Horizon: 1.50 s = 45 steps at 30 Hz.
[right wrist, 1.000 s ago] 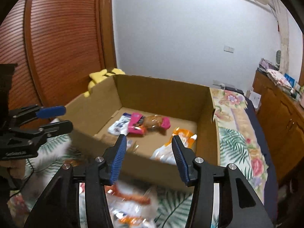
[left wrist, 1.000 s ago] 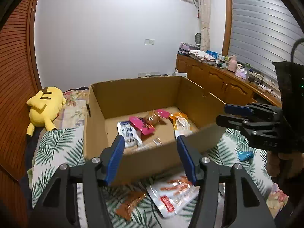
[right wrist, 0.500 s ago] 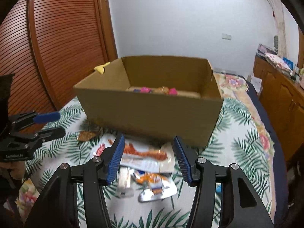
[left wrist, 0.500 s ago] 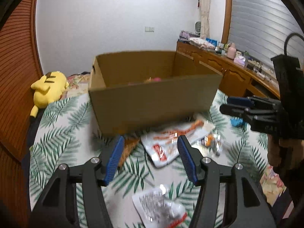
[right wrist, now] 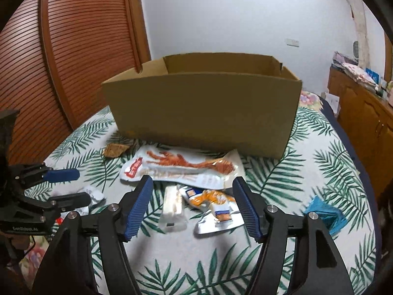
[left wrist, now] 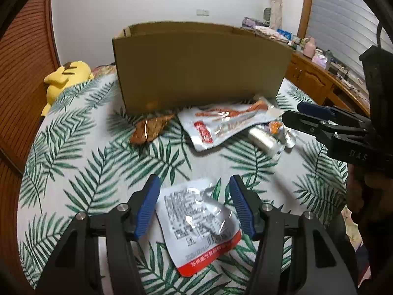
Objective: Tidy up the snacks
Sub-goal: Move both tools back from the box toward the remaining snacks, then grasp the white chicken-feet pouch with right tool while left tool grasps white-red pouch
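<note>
A cardboard box (left wrist: 201, 66) (right wrist: 201, 113) stands on the leaf-print bed. In front of it lie a large white pouch with an orange picture (left wrist: 228, 123) (right wrist: 181, 169), a brown snack (left wrist: 149, 130) (right wrist: 114, 150), a white bar (right wrist: 173, 207) and an orange-and-white packet (right wrist: 213, 204). My left gripper (left wrist: 194, 196) is open low over a silver pouch with a red edge (left wrist: 199, 223), which lies between its fingers. My right gripper (right wrist: 192, 199) is open just above the white bar and the orange packet. Each gripper also shows in the other's view.
A blue packet (right wrist: 324, 212) lies on the bed at the right. A yellow plush toy (left wrist: 66, 78) lies at the bed's far left. A wooden slatted door (right wrist: 73, 49) is on the left, and a wooden cabinet (left wrist: 319, 83) with clutter on the right.
Both grippers have dropped from above the box down to the bed in front of it. The box's inside is no longer visible. Both stay open.
</note>
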{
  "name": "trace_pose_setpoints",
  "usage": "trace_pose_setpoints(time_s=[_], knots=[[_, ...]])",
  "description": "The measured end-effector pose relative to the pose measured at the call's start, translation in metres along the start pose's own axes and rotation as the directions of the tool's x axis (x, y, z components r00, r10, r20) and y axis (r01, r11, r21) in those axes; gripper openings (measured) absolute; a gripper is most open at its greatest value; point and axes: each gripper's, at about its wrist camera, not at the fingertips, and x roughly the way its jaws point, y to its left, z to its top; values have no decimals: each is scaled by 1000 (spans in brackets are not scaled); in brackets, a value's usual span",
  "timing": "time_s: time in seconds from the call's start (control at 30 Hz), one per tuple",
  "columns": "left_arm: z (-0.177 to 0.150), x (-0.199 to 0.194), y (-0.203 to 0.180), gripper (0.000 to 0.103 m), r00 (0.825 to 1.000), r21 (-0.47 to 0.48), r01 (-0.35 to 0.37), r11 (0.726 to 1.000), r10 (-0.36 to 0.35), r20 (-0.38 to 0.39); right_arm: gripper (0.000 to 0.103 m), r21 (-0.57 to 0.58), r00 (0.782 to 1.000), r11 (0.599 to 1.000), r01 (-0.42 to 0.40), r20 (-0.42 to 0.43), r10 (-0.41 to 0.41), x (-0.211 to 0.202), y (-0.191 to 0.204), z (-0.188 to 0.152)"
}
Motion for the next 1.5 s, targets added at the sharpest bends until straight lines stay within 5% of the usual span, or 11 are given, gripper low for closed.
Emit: trace_pose_setpoints(time_s=[0.53,0.83,1.5], knots=[[-24,8,-3,71,997,-39,-76,996,75,-29,73,-52,999,998,-31,-42,29,12,12,-4],[-27,2,7,51,999,-59,-32,998,31,-25,76,16,996,1000,-7,-89,9,38,-20,14],[-30,-1,14,49,1000,-67,10,998,-10,1,77,125,977,990,-67,-192,91,79,-50,28]])
